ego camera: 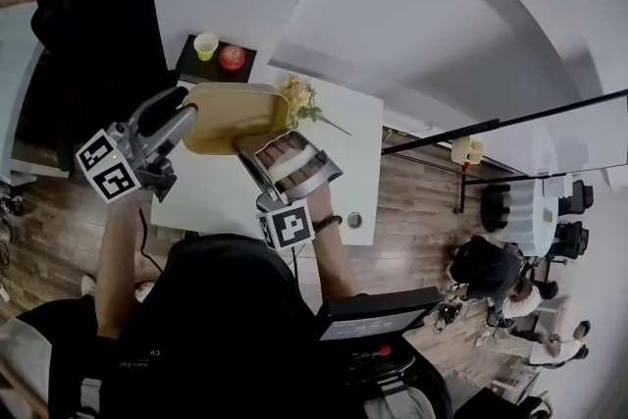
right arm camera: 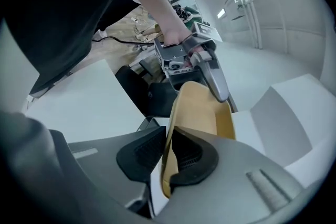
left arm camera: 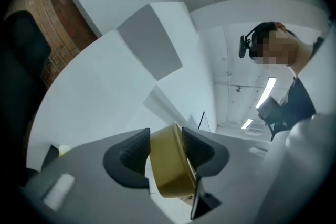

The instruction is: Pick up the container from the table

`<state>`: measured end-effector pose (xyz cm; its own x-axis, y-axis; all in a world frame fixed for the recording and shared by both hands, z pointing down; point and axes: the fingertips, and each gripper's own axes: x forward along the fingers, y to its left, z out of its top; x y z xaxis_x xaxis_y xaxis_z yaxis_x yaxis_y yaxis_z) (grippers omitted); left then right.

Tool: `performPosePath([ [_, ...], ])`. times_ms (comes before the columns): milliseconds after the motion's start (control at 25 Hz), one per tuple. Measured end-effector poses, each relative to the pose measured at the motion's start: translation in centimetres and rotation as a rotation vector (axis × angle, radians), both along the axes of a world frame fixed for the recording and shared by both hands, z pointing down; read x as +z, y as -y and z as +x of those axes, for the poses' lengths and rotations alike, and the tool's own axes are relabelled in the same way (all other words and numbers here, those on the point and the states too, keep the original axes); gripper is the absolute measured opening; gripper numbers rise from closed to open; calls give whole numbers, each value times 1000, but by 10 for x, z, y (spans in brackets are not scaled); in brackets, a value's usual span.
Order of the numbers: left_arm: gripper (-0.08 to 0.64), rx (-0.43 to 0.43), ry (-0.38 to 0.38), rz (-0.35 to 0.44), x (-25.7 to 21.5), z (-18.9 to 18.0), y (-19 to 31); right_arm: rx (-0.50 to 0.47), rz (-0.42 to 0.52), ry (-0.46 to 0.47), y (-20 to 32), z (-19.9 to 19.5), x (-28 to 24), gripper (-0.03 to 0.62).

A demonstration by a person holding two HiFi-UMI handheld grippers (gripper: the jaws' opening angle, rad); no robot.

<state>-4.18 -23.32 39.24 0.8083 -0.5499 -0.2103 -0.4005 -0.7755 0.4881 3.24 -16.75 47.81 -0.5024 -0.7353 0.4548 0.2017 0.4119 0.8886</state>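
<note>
- Mustard-tan container (ego camera: 231, 113), a shallow tray with rounded corners and a thin upturned rim, hangs tipped between the two grippers over the far left corner of the white table (ego camera: 358, 128). Whether any edge rests on the top I cannot tell.
- Right gripper (right arm camera: 169, 152) has its jaws almost together and pinches the thin rim on the near side, with one dark pad on the outer wall and the other inside the lip.
- Left gripper (left arm camera: 166, 147) has its jaws partly apart, astride the wall at the opposite end. The wall sits between the ribbed black pads (left arm camera: 131, 152), but the gap looks wider than the rim, so I judge this hold loose rather than clamped.
- Step in hand, as I read it, is getting a secure two-point hold and carrying the tray level. The left jaws should close squarely on the rim before more weight shifts, because one narrow pinch on the right could let a smooth tray pivot.
- Level both hands, then lift straight, clear of the pale flowers (ego camera: 299, 96) lying just beside the tray's far right corner.
- Tray surface reads smooth, matt and stiff, like moulded plastic or lacquered wood, and offers little bite. The pads' ridged rubber does the gripping, and the grey gripper shells look hard and slick.
- Yellow cup (ego camera: 205, 45) and a red round fruit (ego camera: 232, 57) sit on a dark stand (ego camera: 191, 64) beyond the table, well apart from the work.
</note>
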Motion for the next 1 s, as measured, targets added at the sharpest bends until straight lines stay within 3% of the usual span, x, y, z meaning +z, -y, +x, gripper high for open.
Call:
performPosePath([
  [160, 281, 19, 50, -20, 11, 9, -6, -1, -1, -47, 2, 6, 9, 49],
  [360, 305, -18, 41, -79, 22, -1, -1, 35, -15, -39, 5, 15, 14, 25],
  [520, 310, 133, 40, -80, 23, 21, -18, -1, -11, -30, 1, 1, 13, 23],
  [560, 302, 163, 56, -71, 25, 29, -23, -15, -16, -29, -1, -4, 14, 23],
  [640, 157, 160, 81, -70, 30, 34, -26, -38, -41, -15, -5, -12, 15, 25],
  [720, 144, 111, 85, -97, 36, 27, -18, -46, -99, 38, -8, -12, 15, 47],
  [800, 144, 58, 124, -85, 42, 14, -12, -19, -203, 188, -8, -3, 7, 67],
  [880, 144, 35, 213, 4, 45, 3, -13, 14, -366, 469, 0, 10, -12, 99],
  [1000, 144, 132, 304, 179, 42, 6, -36, -30, -747, 958, 7, 19, -45, 327],
])
